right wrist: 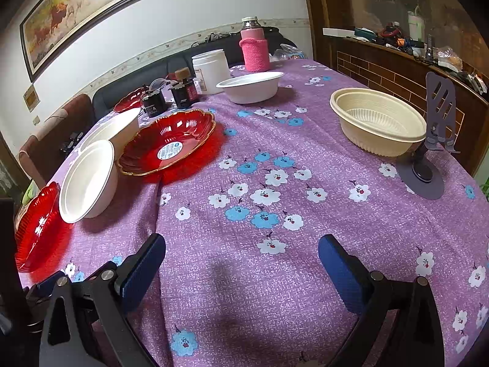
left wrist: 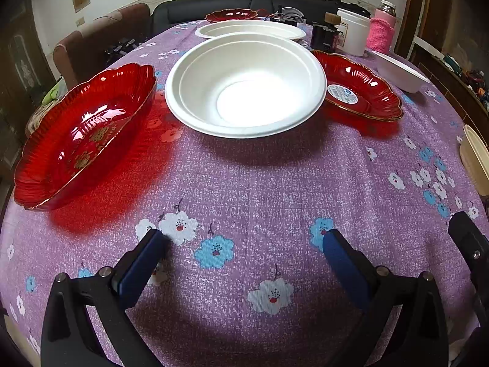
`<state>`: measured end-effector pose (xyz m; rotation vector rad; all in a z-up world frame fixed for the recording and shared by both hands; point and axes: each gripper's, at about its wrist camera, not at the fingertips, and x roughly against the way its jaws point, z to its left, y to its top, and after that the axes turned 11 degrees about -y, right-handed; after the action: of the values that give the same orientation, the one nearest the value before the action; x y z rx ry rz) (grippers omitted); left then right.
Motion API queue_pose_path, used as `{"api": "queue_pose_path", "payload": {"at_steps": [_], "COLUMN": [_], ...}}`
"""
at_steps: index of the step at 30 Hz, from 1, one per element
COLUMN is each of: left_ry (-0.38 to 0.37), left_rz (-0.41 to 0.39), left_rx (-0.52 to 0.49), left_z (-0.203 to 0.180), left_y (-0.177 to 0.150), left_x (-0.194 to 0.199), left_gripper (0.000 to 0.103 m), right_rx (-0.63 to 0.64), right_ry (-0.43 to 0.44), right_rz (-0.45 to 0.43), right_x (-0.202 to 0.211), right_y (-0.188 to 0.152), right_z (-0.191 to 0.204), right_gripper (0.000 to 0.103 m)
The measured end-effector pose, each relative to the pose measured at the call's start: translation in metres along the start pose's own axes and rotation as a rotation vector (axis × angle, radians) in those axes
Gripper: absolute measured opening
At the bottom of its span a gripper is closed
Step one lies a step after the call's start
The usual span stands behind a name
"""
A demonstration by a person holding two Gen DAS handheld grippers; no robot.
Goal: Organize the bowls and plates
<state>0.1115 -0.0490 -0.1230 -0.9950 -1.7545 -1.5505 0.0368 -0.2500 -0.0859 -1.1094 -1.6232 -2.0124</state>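
left gripper (left wrist: 244, 238) spread wide, holding nothing, low over the tablecloth (left wrist: 259, 177). right gripper (right wrist: 241, 244) also wide and empty, over the flowered middle of the table.

dishes are scattered, nothing stacked yet as far as you can judge. straight ahead of your left tool: white bowl (left wrist: 246, 84), with a red dish (left wrist: 82, 134) just to its left and a second red dish (left wrist: 360, 90) close on its right, rims near or touching, can't tell which. a white plate (left wrist: 250, 29) sits behind the bowl, a third red dish (left wrist: 231, 15) further back. on your right: another white bowl (right wrist: 252, 87) and a cream bowl (right wrist: 377, 125), well apart.

risks, as judgement:
- the white bowl looks light; pinching its rim may flex it or flip it.
- lifting it could nudge the red dishes beside it.
- red dishes look glossy and slick; a shallow grip may slip.
- the left red dish lies near the table edge; a push could send it off.
- bottles (right wrist: 183, 91) and the jar (right wrist: 211, 70) crowd the far bowl.
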Motion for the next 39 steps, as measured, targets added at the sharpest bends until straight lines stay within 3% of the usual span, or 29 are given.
{"api": "queue_pose_path", "payload": {"at_steps": [3,6,8,11,15,18,19,22,24,28,32,37,39], "left_ry": [-0.011,-0.094,-0.129,-0.119,-0.116,-0.038,-0.008,0.027,0.038,-0.014,-0.083,-0.099,-0.07], "left_rz": [0.008,0.016,-0.065,-0.176,-0.253,-0.282,-0.281,-0.271,-0.245,-0.18,-0.125,-0.042,-0.037], "left_rx": [-0.013,-0.011,-0.022,-0.048,0.05,0.153,0.186,0.249,0.276,0.34,0.374,0.336,0.304], "left_z": [0.0,0.005,0.011,0.03,0.087,0.147,0.167,0.211,0.239,0.286,0.303,0.298,0.294], "left_y": [-0.001,-0.002,-0.005,-0.007,0.0,0.008,0.012,0.025,0.035,0.047,0.061,0.079,0.083], "left_x": [0.002,0.017,0.046,0.085,0.12,0.133,0.134,0.134,0.128,0.112,0.085,0.046,0.038], "left_gripper": [0.103,0.099,0.099,0.099,0.099,0.099,0.099,0.099,0.099,0.099,0.095,0.075,0.071], "right_rx": [-0.002,-0.006,0.012,0.074,0.145,0.196,0.195,0.16,0.141,0.149,0.144,0.16,0.169], "right_ry": [0.0,0.016,0.023,0.046,0.145,0.301,0.381,0.543,0.604,0.609,0.587,0.537,0.525], "right_rz": [-0.003,-0.014,-0.037,-0.124,-0.119,-0.027,0.039,0.202,0.27,0.346,0.402,0.445,0.459], "right_x": [0.0,0.002,0.008,0.032,0.049,0.048,0.042,0.027,0.019,0.0,-0.019,-0.044,-0.051], "right_y": [0.001,0.001,0.002,0.007,0.019,0.025,0.028,0.03,0.028,0.024,0.02,0.017,0.016], "right_z": [0.0,0.0,0.001,0.013,0.043,0.076,0.091,0.125,0.147,0.195,0.226,0.257,0.264], "right_gripper": [0.101,0.101,0.101,0.101,0.101,0.102,0.102,0.101,0.099,0.09,0.084,0.071,0.063]}}
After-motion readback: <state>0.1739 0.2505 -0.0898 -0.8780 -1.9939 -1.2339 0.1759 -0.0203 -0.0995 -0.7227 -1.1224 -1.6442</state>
